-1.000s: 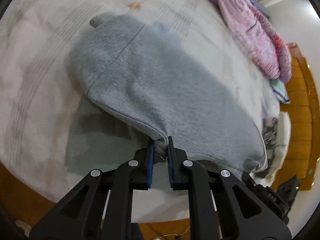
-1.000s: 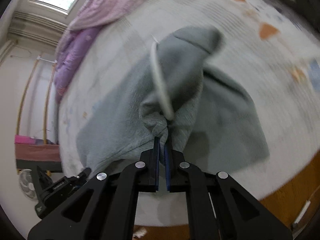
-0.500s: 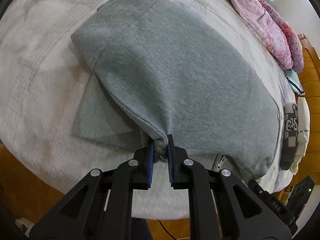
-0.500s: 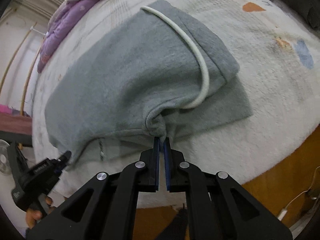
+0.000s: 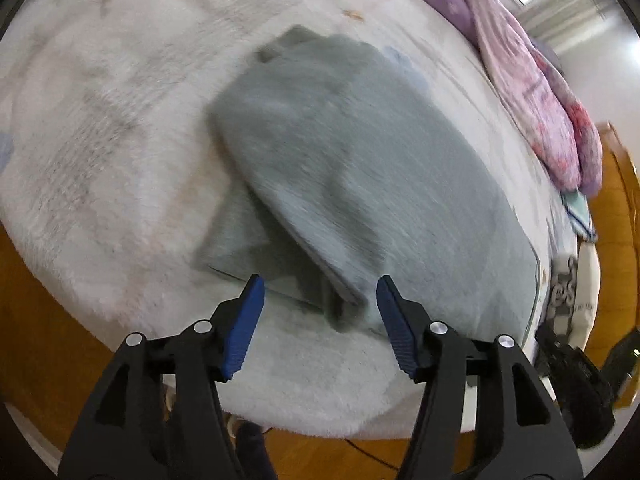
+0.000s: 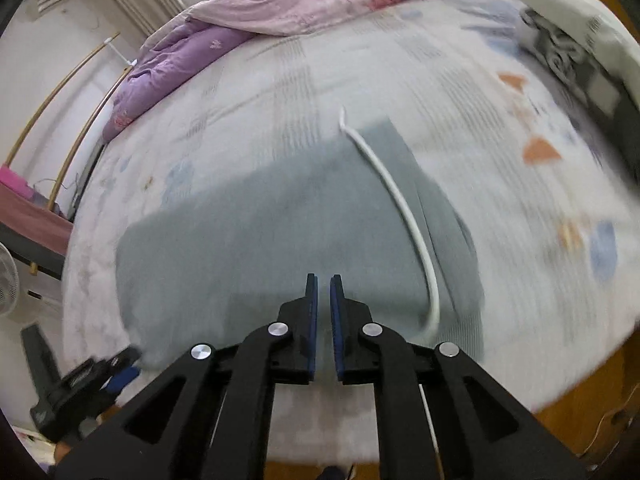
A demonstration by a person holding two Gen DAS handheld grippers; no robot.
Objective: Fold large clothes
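Grey sweatshirt [image 5: 360, 184] lies folded flat on the white fluffy bed cover [image 5: 100, 140], near the bed's front edge, top layer doubled over a lower layer that sticks out at the near-left corner. In the right wrist view the same garment [image 6: 260, 240] spreads across the cover with a white drawstring [image 6: 400, 200] running over its right part, far end of the cord lying just off the cloth.

Left gripper [image 5: 320, 300]: jaws opening, wide apart, blue pads clear of the fabric. The folded corner of the sweatshirt sits in the gap between them but nothing presses on it, so no grip. Gripper points steeply down at the near edge of the garment.

Right gripper [image 6: 323, 280]: jaws opening too, only a narrow slit between the pads. Nothing visible in the slit; the tips hang over the sweatshirt's near edge, contact with cloth cannot be told through the blur.

Pink and purple quilt [image 6: 280, 4] is bunched along the far side of the bed, well apart from the sweatshirt. A folded printed garment [image 6: 568, 56] lies at the bed's right edge. Wooden floor [image 5: 40, 340] shows below the bed. Both views are motion-blurred.
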